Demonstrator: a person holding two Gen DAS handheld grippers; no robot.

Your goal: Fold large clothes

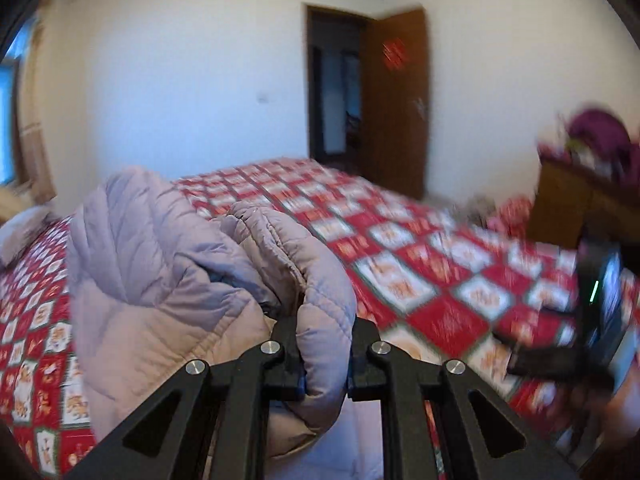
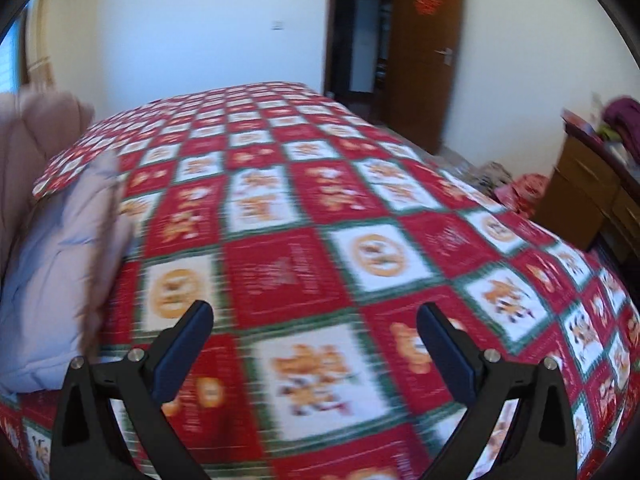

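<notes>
My left tongs (image 1: 324, 344) are clamped on a thick fold of the puffy lilac coat (image 1: 160, 264), lifting it off the bed (image 1: 420, 280) so it can be folded. My right tongs (image 2: 316, 344) stand wide apart, empty, over the bedspread.

I see a red checked bedspread (image 2: 304, 264), an open brown door (image 2: 428, 52), and a wooden dresser (image 2: 580, 192) with purple cloth (image 2: 624, 120) on top.
</notes>
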